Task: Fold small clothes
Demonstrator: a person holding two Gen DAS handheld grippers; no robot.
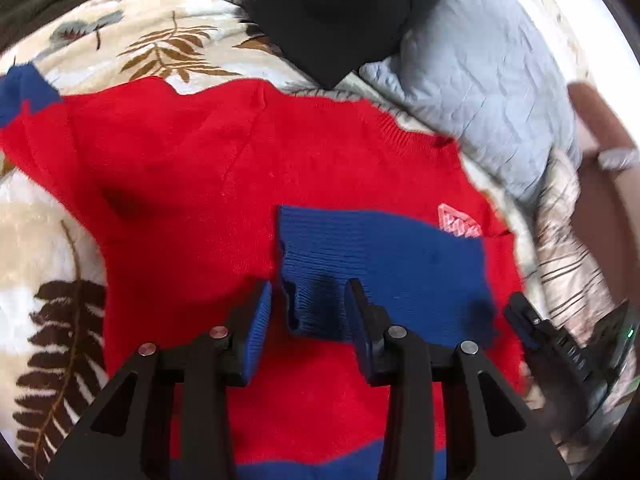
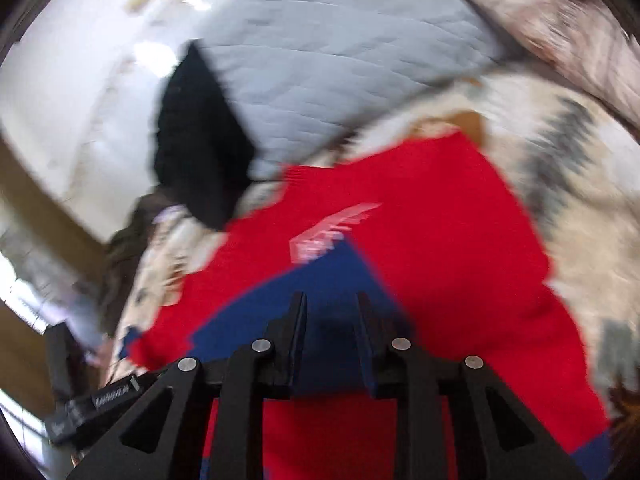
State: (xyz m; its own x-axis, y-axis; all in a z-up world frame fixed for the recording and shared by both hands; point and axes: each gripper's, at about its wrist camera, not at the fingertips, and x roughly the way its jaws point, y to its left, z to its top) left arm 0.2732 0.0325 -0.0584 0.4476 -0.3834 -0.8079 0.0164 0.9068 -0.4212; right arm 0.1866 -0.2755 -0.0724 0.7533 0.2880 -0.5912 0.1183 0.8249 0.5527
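Sleeve folding is half done: one blue cuff (image 1: 384,268) is lying across the red sweater (image 1: 192,184), the other sleeve (image 1: 28,92) is sprawling outward. Left gripper (image 1: 308,304) is hovering with jaws apart around that cuff's edge; right gripper (image 2: 332,316) is gaping too.

Both wrist views close above sweater (image 1: 208,168), right blurred, perhaps tilted

We can't read any text. The red sweater (image 1: 248,168) carries a pink woven emblem (image 1: 458,222), its characters too blurred and small. In the right wrist view, white lettering sits on a black device (image 2: 96,404) at lower left, also illegible.
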